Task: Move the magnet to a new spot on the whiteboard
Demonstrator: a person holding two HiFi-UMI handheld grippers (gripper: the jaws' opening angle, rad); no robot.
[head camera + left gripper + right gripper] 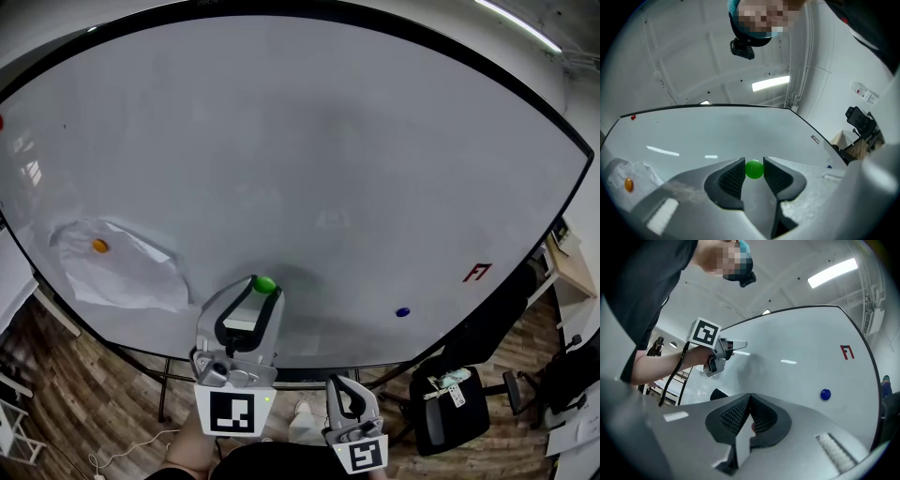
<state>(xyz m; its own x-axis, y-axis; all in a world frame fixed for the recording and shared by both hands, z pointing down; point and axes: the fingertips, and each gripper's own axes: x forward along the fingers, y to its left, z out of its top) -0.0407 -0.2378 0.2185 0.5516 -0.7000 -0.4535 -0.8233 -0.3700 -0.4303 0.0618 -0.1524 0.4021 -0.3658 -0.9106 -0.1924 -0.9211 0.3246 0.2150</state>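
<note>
A small green magnet (264, 283) sits against the whiteboard (328, 150) near its lower edge, left of centre. My left gripper (262, 291) is shut on this green magnet (754, 169), which is pinched between the dark ribbed pads (733, 177) at the tips of the left gripper (753, 164). In the right gripper view the left gripper (738, 344) is held by a hand against the board. My right gripper (344, 384) hangs lower, off the board, and the right gripper (750, 400) is shut with nothing in it.
A blue magnet (402, 311) and a red mark (476, 273) are on the board's lower right. An orange magnet (99, 246) pins a crumpled paper sheet (122, 272) at lower left. A red magnet (633, 117) sits at the upper left. An office chair (450, 398) stands below right.
</note>
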